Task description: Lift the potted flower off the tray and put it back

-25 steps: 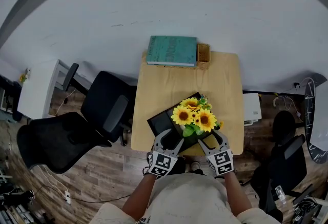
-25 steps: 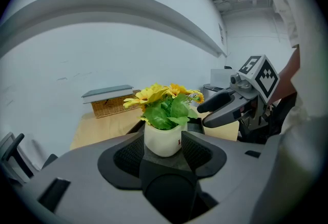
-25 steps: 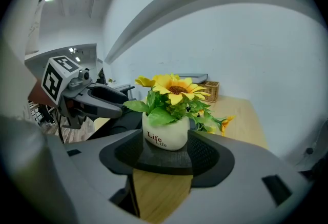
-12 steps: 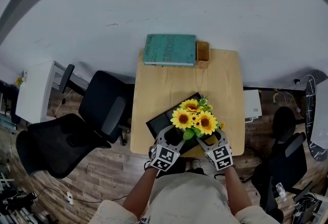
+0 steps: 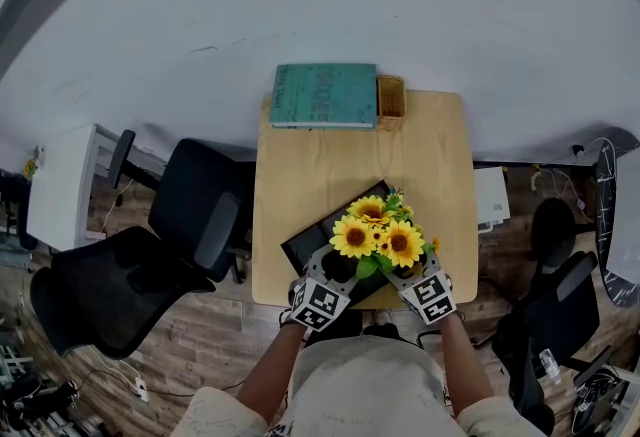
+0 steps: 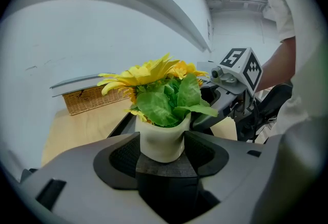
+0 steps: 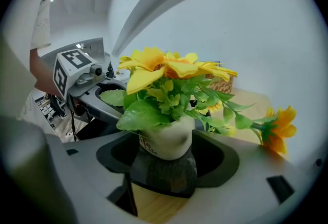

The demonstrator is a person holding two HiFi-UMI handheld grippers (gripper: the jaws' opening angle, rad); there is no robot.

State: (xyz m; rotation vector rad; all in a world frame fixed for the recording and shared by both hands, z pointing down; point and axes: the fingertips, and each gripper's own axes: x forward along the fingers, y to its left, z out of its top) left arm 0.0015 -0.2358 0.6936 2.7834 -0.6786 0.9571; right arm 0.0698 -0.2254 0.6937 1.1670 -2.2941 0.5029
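Observation:
A white pot (image 6: 161, 141) of yellow sunflowers (image 5: 378, 238) stands on the black tray (image 5: 303, 243) near the front edge of the wooden table (image 5: 330, 165). My left gripper (image 5: 335, 270) reaches the pot from the left and my right gripper (image 5: 412, 273) from the right. In the right gripper view the pot (image 7: 166, 138) sits between the curved jaws with gaps at both sides. In the left gripper view its sides lie close to the pads. Both pairs of jaws have just been opening, with the pot between them. The leaves hide the pot in the head view.
A teal book (image 5: 322, 95) and a small wicker basket (image 5: 391, 97) lie at the table's far edge against the white wall. Two black office chairs (image 5: 190, 215) stand left of the table. The person's body is right behind the front edge.
Both grippers have sunk a little with the flower between them, and their jaws stand wider than before. The flower stays over the tray.

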